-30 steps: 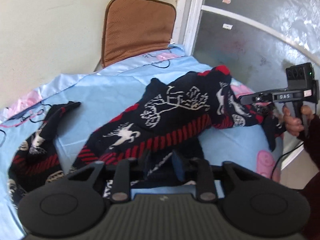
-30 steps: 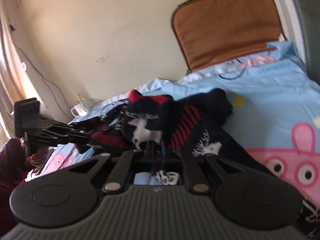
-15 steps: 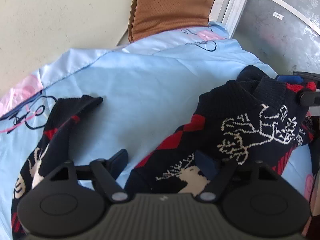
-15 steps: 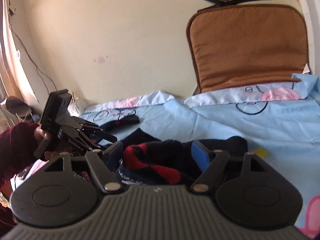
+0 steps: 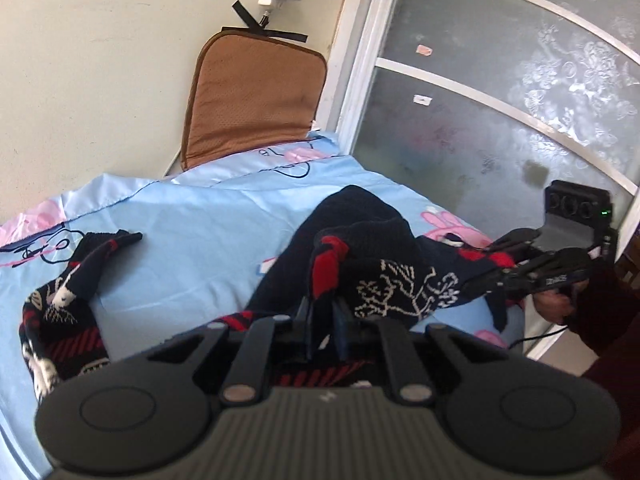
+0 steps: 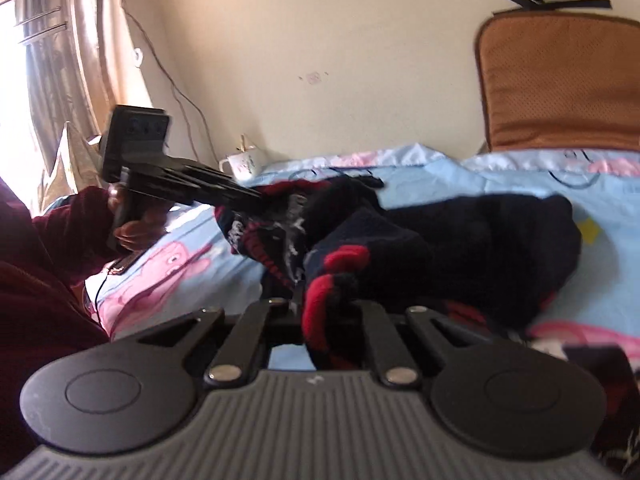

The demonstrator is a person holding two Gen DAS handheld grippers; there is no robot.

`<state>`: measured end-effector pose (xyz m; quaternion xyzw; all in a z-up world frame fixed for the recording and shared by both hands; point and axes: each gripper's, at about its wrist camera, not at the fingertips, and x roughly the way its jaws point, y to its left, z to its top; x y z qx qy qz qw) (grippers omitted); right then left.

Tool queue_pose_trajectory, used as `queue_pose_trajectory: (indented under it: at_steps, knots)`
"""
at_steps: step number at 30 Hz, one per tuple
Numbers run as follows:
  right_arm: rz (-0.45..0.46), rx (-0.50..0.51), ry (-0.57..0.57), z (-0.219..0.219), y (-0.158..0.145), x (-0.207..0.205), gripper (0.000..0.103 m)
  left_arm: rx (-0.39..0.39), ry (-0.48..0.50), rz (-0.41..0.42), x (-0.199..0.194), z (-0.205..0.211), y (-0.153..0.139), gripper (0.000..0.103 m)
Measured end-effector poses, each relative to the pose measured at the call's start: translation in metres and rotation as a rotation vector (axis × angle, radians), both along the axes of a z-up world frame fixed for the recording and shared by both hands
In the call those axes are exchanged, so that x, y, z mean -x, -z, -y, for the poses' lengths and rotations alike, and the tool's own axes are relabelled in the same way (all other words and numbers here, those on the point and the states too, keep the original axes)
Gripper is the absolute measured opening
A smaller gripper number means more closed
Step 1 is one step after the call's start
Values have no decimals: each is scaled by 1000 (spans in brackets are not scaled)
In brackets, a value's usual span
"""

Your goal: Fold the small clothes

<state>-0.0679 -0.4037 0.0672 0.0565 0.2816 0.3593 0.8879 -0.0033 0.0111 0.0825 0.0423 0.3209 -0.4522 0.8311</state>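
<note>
Navy knit sweater point(image 5: 384, 280) – red cuffs, white reindeer pattern – bunched on bed point(image 5: 192, 232); left gripper point(image 5: 322, 322) and right gripper point(image 6: 320, 312) fingers both clamp it.

Sweater point(image 5: 384, 280) on bedsheet point(image 5: 200, 232) – cushion point(image 5: 252, 96) behind against wall – mug point(image 6: 244, 164) at far left edge

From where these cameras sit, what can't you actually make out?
- Left wrist view: the near part of the sweater is hidden behind the left gripper's own body.
- Right wrist view: where the left gripper pinches the knit is motion-blurred.
- Right wrist view: the print on the mug is too small to read.
- Both views: the bedsheet is cut off at the frame edges.
</note>
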Motion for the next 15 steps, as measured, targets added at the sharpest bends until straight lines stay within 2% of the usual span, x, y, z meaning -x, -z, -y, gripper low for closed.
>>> queue_pose_trajectory:
  at_steps: [3,4,6,7,8,11,13,15]
  knots:
    - [-82,16,108,9,21,-3,9,-90,17,-12,7,8,11,14]
    - [-96,23,121,9,26,-5,9,-124,12,-8,6,12,13,14]
    - [-103,36,117,5,32,-6,9,-153,9,4,1,19,13,23]
    - [-101,45,115,3,32,-6,9,-152,14,15,-2,22,10,32]
    - [-99,56,113,-1,33,-6,9,-151,22,27,-4,25,7,47]
    - [-100,56,113,2,33,-4,11,-168,76,85,-3,39,4,73]
    - [-100,56,119,3,33,-4,11,-217,116,121,-4,51,8,80]
    - [-97,62,119,3,33,-4,11,-282,133,144,-6,62,17,80]
